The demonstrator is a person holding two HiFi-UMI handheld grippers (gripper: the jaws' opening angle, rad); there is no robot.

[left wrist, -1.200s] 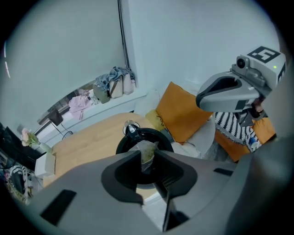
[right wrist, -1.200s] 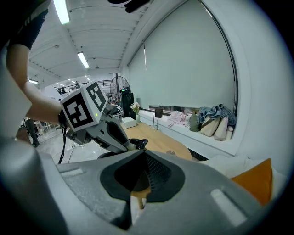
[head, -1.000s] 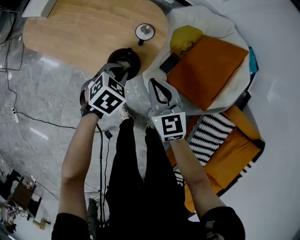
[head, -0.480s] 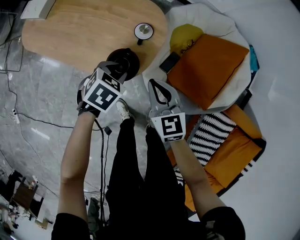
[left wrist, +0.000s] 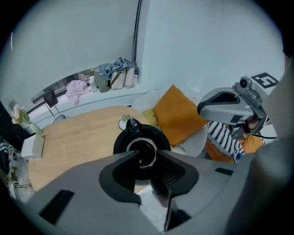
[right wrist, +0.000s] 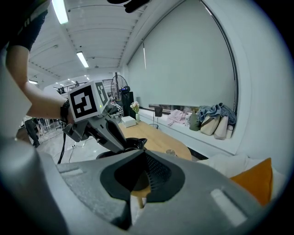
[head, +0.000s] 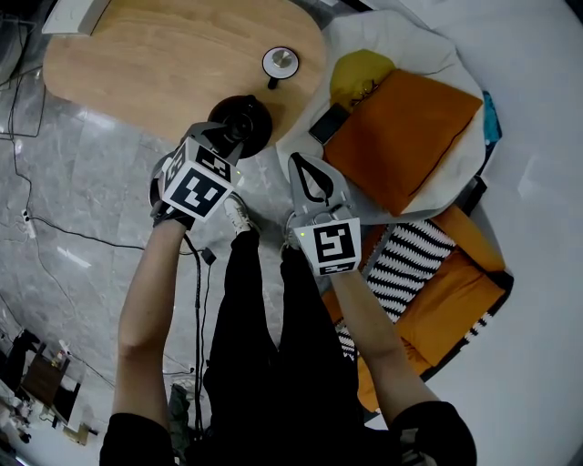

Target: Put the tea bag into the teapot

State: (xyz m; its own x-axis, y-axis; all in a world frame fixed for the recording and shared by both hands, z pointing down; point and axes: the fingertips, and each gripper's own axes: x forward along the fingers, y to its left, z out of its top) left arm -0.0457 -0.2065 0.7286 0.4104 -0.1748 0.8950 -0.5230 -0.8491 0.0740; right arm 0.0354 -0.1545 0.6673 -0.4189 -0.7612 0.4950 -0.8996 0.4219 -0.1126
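Observation:
A black teapot point(head: 256, 109) stands open near the front edge of the wooden table point(head: 164, 55). Its round lid point(head: 281, 61) lies farther back on the table. My left gripper point(head: 238, 128) hangs just above the pot, pointing steeply down. In the left gripper view the jaws point(left wrist: 148, 154) frame the pot's round mouth point(left wrist: 142, 148). They have just been opening and now stand open with nothing between them. No tea bag shows clearly; the pot's inside is dark. My right gripper point(head: 306, 161) rests shut and empty to the right of the pot, off the table.
Right of the table lies a white beanbag point(head: 401, 36) with an orange cushion point(head: 401, 136), a yellow cushion point(head: 360, 73) and a dark phone point(head: 330, 121). A striped cushion point(head: 410, 259) lies nearer. A white box point(head: 73, 14) sits at the table's far left, and cables cross the floor.
The left gripper's jaws have opened over the teapot, and its marker cube has shifted slightly left. The pale bit seen at its tips a second ago is gone. The right gripper has not moved.

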